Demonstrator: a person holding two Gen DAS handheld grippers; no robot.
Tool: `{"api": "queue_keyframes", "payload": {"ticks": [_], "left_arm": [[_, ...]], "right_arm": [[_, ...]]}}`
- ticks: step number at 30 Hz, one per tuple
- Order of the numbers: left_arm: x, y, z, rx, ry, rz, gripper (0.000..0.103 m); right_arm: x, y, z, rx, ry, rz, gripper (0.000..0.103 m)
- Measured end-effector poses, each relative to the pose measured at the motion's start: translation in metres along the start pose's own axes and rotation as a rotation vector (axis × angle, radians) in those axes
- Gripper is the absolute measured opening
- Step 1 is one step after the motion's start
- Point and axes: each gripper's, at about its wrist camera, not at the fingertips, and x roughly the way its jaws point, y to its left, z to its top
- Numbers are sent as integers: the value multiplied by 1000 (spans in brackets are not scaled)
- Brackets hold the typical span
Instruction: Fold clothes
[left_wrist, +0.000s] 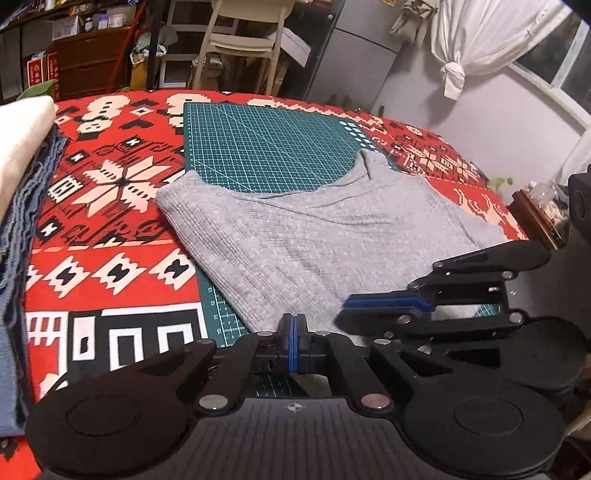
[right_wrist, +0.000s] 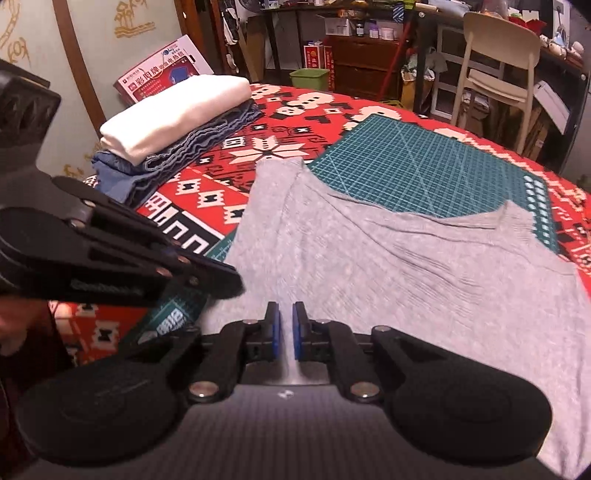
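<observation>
A red patterned cloth (left_wrist: 110, 258) covers the tabletop, with a green cutting mat (left_wrist: 266, 147) on it. The grey ribbed garment (left_wrist: 325, 236) lies across the mat's near edge. Left gripper (left_wrist: 293, 334) jaws are pressed together at its hem; right gripper (right_wrist: 286, 332) jaws stand slightly apart over it.

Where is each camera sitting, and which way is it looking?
Left wrist view: rides the left gripper, looking across the grey top toward the chair; the right gripper pokes in.
Right wrist view: rides the right gripper, facing the folded pile; the left gripper crosses its left side.
Both show the grey top, green cutting mat, red cloth.
</observation>
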Motion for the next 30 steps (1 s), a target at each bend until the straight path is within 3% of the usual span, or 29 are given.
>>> {"api": "queue_keyframes", "payload": {"ticks": [5,11,20,30], "left_arm": [[-7,-9,-9,-32,33,-66,0],[-2,-18,-23,-37,91,-63,0],[-13,-32,-31,-25,73,-69,0],[-8,-40,-39,-6,100,-33,0]], "right_arm": [[-2,6,-12,-17,21,3,10],[-10,11,-28,-35,42,6,9],[-29,20,-31,-32,5,13,9],[-27,22,-48,-57,47,-21,7]]}}
